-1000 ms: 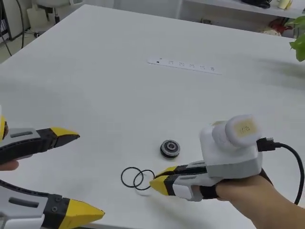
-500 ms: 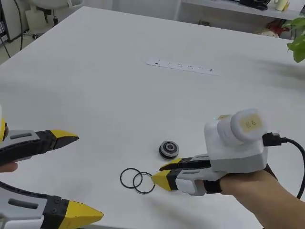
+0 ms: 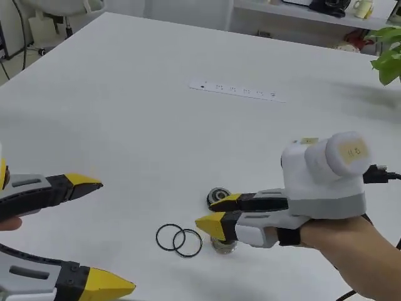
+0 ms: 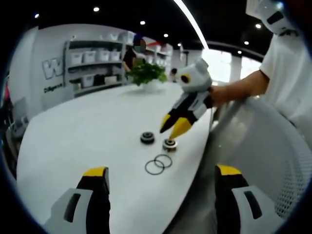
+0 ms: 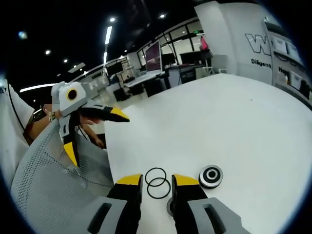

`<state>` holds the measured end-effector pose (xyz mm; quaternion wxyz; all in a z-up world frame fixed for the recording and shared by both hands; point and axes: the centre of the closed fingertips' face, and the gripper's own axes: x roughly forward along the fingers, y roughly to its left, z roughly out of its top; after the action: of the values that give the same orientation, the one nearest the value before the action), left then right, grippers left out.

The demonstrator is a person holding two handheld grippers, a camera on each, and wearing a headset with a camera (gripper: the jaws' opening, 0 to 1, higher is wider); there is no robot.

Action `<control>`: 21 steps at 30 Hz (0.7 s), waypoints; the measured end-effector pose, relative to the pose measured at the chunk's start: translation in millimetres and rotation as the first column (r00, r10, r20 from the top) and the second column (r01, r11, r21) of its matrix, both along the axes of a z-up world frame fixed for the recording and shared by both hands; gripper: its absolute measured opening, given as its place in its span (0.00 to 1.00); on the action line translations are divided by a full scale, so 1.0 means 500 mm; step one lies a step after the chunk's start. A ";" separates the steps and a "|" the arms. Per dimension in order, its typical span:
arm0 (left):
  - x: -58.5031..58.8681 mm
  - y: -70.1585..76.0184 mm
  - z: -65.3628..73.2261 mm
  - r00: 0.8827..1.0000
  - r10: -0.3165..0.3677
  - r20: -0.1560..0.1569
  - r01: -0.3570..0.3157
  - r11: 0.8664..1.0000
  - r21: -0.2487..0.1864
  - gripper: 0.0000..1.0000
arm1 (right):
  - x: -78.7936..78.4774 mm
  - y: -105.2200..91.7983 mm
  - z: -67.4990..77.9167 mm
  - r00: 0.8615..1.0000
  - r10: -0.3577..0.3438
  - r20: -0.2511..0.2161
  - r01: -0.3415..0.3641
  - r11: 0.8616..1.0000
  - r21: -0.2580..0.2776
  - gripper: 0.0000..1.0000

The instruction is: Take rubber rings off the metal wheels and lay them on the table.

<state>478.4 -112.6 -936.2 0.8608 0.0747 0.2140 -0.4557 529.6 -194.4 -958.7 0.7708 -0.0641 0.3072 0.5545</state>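
Two black rubber rings [image 3: 178, 240] lie overlapping on the white table [image 3: 188, 138]. My right gripper [image 3: 216, 213] hovers just right of them, jaws a little apart with nothing between. A dark wheel [image 3: 217, 195] with its rubber ring on sits behind the upper jaw. A bare metal wheel [image 3: 223, 246] rests under the lower jaw. My left gripper [image 3: 106, 235] is wide open at the near left. In the left gripper view the rings [image 4: 159, 164], both wheels [image 4: 147, 138] [image 4: 169, 144] and the right gripper [image 4: 174, 127] lie ahead. The right gripper view shows its jaws [image 5: 157, 180] over the rings [image 5: 158, 183].
A white power strip [image 3: 237, 89] lies across the table's middle, far from the work. A green plant [image 3: 387, 59] stands at the far right edge. A cable [image 3: 383, 173] trails from the right gripper. The table's near edge runs close under the left gripper.
The right gripper has lifted and drawn back to the right, away from the rings. The bare wheel now shows beneath it. The left gripper has stayed put.
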 end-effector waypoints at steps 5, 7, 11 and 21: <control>0.004 0.002 0.002 1.000 0.011 -0.002 -0.011 1.000 -0.017 0.91 | 0.014 0.002 0.029 1.000 -0.007 0.016 0.006 0.999 0.031 0.25; 0.005 0.003 0.005 1.000 0.018 0.004 -0.018 1.000 -0.024 0.91 | 0.024 0.004 0.043 0.999 -0.007 0.040 0.005 0.999 0.037 0.27; 0.004 0.002 0.005 1.000 0.014 0.002 -0.014 1.000 -0.026 0.91 | 0.047 0.011 0.072 0.997 -0.013 0.082 0.008 0.998 0.056 0.28; 0.003 0.001 0.003 1.000 0.008 -0.004 -0.008 1.000 -0.024 0.91 | 0.122 0.014 0.155 0.981 -0.080 0.177 0.050 0.984 0.168 0.31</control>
<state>479.6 -112.2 -934.8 0.8629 0.0627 0.2105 -0.4550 590.7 -187.5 -881.3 0.8162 -0.0413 0.1907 0.5438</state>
